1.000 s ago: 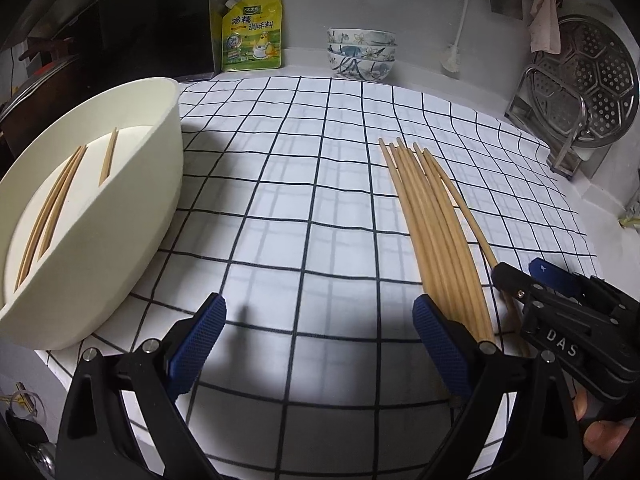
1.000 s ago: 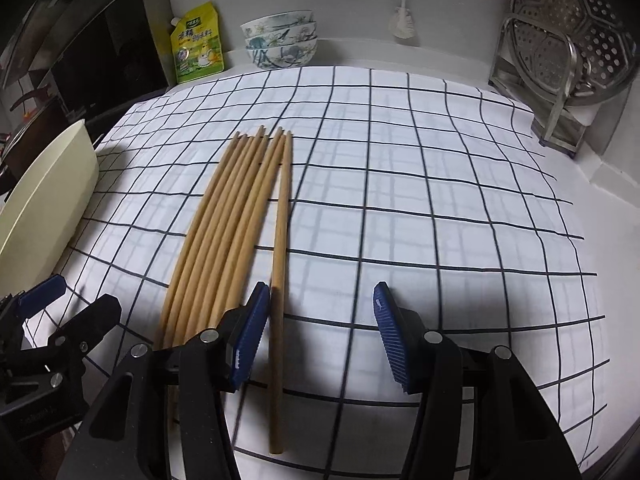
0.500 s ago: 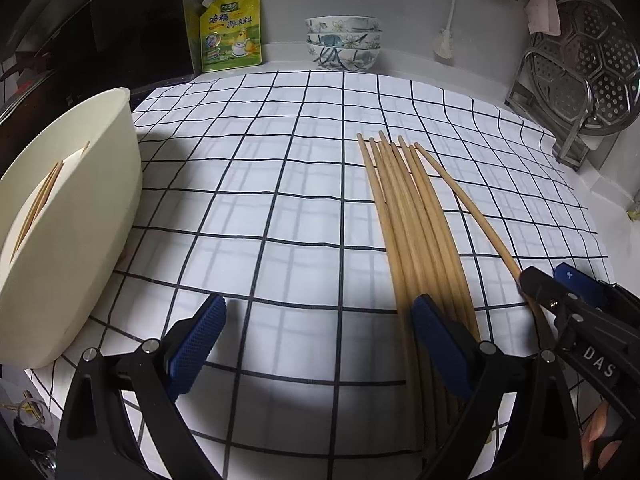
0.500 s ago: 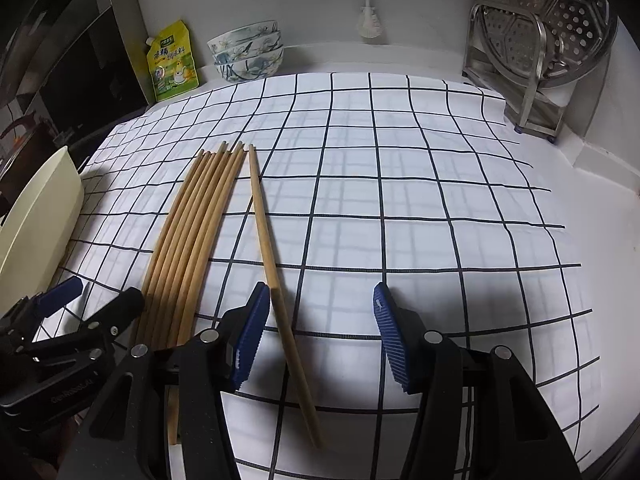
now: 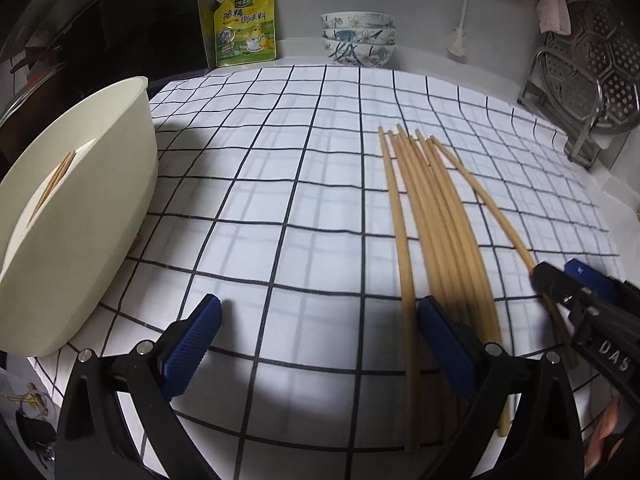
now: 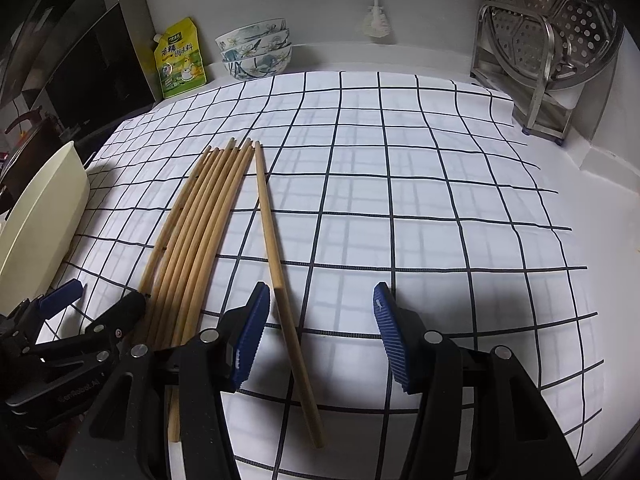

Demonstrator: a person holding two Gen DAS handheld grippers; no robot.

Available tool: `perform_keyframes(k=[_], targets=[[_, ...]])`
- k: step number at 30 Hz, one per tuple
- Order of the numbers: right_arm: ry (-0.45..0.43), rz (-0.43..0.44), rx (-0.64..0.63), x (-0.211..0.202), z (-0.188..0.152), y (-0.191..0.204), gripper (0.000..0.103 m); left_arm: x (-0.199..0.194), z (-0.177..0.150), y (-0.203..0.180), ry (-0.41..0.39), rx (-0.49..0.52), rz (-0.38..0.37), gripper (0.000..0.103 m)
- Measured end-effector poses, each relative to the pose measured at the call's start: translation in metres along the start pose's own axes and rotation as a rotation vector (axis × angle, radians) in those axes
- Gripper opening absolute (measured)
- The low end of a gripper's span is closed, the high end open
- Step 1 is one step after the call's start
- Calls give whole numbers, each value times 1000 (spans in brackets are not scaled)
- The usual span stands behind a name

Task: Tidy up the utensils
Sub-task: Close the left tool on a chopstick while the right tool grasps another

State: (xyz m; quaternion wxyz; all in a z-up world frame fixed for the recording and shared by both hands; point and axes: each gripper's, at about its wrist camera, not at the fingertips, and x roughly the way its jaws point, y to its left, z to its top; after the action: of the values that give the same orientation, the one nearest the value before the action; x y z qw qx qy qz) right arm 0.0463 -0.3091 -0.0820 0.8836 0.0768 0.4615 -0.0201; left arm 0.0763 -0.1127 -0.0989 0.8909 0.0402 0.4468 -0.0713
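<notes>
Left wrist view: the left gripper (image 5: 320,344) hangs with ribbed blue jaws wide and empty over the checked cloth (image 5: 280,200) on the worktop. Slim wooden chopsticks (image 5: 436,232) fan out beside its right jaw; more lie in the smooth cream tub (image 5: 100,200).

Right wrist view: the right gripper (image 6: 320,340) has its jaws half apart, a single chopstick (image 6: 280,280) lying loose between them.

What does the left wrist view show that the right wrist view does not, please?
Only the left wrist view looks into the cream tub, where chopsticks already lie. Only the right wrist view shows the stray chopstick running between the open right tool. Both share the chopstick bundle, checked cloth, stacked bowls and yellow pouch.
</notes>
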Motion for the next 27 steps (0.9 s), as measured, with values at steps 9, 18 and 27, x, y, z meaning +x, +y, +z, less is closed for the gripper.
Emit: perform_keyframes(k=[9, 18, 27], targets=[[9, 7, -6, 0, 1, 1, 52, 0, 1, 3, -7, 3, 13, 98], [31, -72, -50, 4, 11, 7, 52, 14, 23, -7, 52, 54, -4, 97], [26, -63, -99, 17, 15, 22, 51, 22, 33, -10, 47, 66, -28, 92]])
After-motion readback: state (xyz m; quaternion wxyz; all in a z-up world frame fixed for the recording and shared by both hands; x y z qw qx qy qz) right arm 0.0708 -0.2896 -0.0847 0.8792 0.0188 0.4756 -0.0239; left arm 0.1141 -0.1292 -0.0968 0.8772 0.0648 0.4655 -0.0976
